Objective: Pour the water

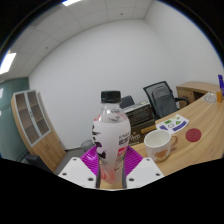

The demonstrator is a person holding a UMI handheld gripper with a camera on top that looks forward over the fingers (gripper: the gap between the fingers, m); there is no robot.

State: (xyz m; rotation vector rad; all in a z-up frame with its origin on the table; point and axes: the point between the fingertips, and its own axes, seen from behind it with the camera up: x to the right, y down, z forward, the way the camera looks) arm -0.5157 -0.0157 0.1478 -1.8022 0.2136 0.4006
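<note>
The gripper point(110, 168) is clamped on a clear plastic bottle point(110, 135): its 2 fingers, white with magenta pads point(93, 159) on their inner faces, press against the lower body of the bottle from either side. The bottle stands upright between them, rising well above the fingertips, with a white cap point(110, 97) still on its neck and a pale label with red print around its middle. How much water it holds cannot be told.

Just beside the bottle, off the right finger, a cream mug point(159, 147) sits near the front edge of a light wooden table point(200, 128), its handle turned toward the far side. Its inside looks pale; whether anything is in it cannot be told.

Farther along the table lies a flat card with purple and green shapes point(176, 124), and toward the far edge stands a small blue-white object point(209, 98), too small to identify.

Beyond the table are 2 black office chairs point(161, 97), a wooden cabinet point(204, 87) against the white wall, and, on the other side of the room, a wooden shelf unit point(33, 122).

The view is tilted, so the gripper is held rolled to 1 side; the hand holding it is out of sight.
</note>
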